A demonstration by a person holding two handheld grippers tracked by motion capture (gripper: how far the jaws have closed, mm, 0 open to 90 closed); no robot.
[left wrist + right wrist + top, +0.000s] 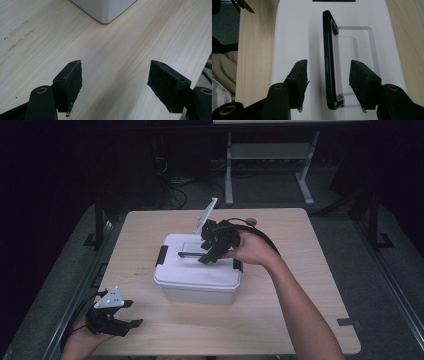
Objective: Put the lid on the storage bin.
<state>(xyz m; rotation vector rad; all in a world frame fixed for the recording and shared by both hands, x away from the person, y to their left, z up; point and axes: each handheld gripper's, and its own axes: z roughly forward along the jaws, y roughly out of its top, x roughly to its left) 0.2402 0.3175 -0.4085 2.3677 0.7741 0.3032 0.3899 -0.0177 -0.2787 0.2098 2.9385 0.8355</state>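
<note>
White lidded box (199, 275) at the middle of the tabletop (280, 315), right claw (328, 75) spread over the lid, its jaws either side of the raised black handle (329, 60), left claw (115, 85) spread above bare wood near the front left corner

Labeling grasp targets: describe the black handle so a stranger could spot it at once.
On the light wooden table sits a white lidded box. On top of its lid, over a shallow rectangular recess, runs the handle, a thin black bar standing between the open right gripper jaws. Unlike the short black latches at the lid's ends, it is long and central.
</note>
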